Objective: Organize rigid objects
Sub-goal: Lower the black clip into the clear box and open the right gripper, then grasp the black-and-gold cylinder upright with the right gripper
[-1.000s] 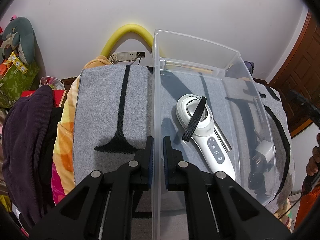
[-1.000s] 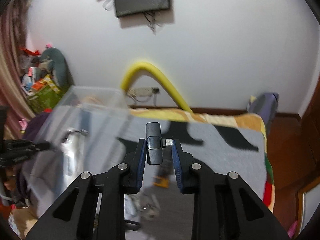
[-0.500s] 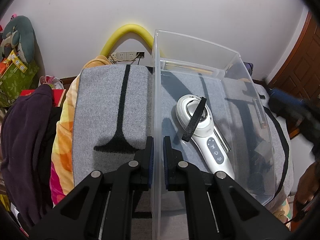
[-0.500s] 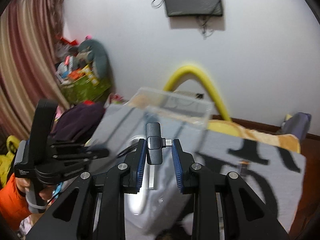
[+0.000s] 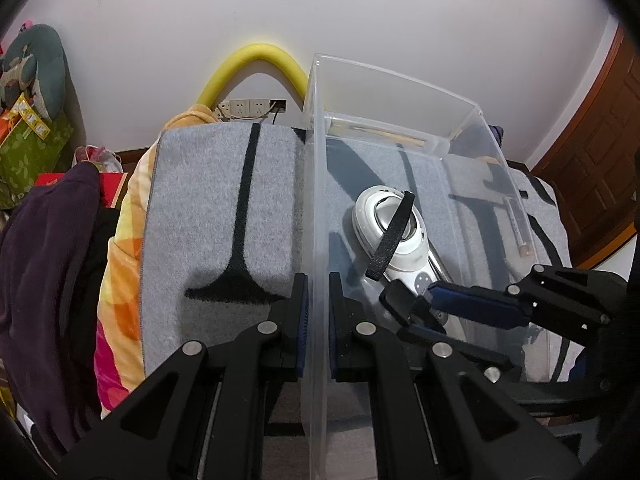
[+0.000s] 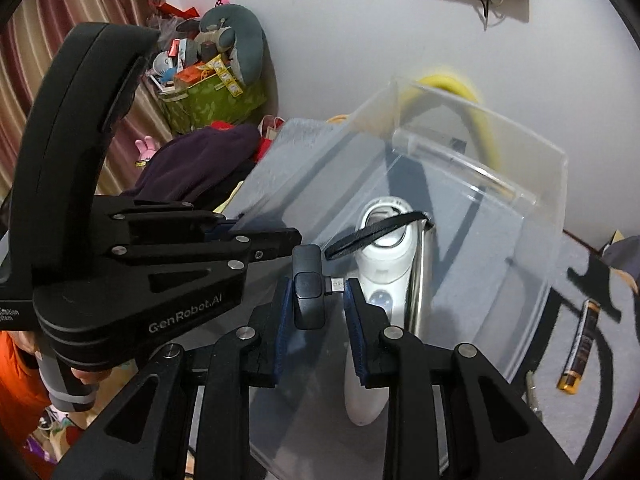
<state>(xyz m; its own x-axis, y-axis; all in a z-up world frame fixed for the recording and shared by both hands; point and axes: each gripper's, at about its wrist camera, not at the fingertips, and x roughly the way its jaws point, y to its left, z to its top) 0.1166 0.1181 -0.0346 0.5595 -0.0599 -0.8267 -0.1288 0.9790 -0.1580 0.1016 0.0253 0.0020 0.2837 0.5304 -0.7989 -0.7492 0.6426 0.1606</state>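
Presently catalogued:
Left gripper (image 5: 316, 312): jaws closed on near wall of clear plastic storage bin (image 5: 400, 80).
Right gripper (image 6: 316, 304): jaws narrowly apart, clamping small black plug-in dongle (image 6: 307, 294), inside bin.
Bin contents: white handheld device (image 5: 394, 228), black strap.
Outside: black-gold battery (image 6: 582, 350) on grey mat (image 5: 224, 208).

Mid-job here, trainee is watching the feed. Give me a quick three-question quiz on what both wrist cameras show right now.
1. True or false: the left gripper is clamped on the clear bin wall.
2. What is between the right gripper jaws: A) battery B) small black adapter C) strap?
3. Where does the battery lie?

Key
1. True.
2. B, the small black adapter, held above the white handheld device.
3. On the grey mat, outside the bin.
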